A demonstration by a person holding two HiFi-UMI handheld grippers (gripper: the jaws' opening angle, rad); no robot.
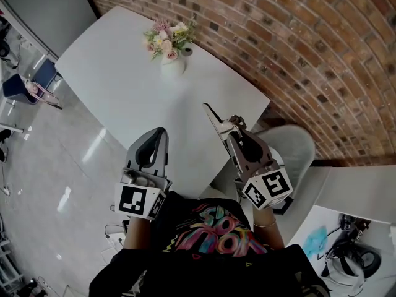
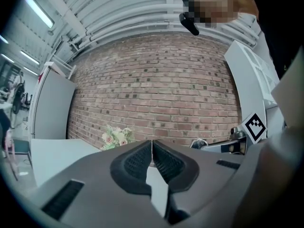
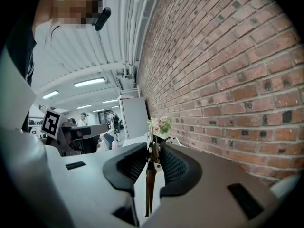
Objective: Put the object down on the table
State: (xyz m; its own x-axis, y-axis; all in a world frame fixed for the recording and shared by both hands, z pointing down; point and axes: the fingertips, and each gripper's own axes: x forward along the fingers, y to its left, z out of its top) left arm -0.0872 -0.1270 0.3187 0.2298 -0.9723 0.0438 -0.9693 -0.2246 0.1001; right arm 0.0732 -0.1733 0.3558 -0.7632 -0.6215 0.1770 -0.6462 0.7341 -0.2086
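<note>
My right gripper (image 1: pixel 233 136) is shut on a slim metal tool (image 1: pixel 216 120) whose pointed end sticks forward, up over the near edge of the white table (image 1: pixel 117 79). In the right gripper view the tool (image 3: pixel 151 175) stands thin and upright between the ribbed pads (image 3: pixel 172 167), and the right gripper (image 3: pixel 153 152) points along the brick wall. My left gripper (image 1: pixel 158 135) is held beside it over the table's near edge. Its jaws meet with nothing between them, which the left gripper view (image 2: pixel 152 148) also shows.
A white vase of pink and white flowers (image 1: pixel 171 47) stands at the table's far side by the brick wall (image 1: pixel 297 48). A grey chair (image 1: pixel 294 147) sits to the right of the table, and a blue chair (image 1: pixel 25 84) stands on the floor at left.
</note>
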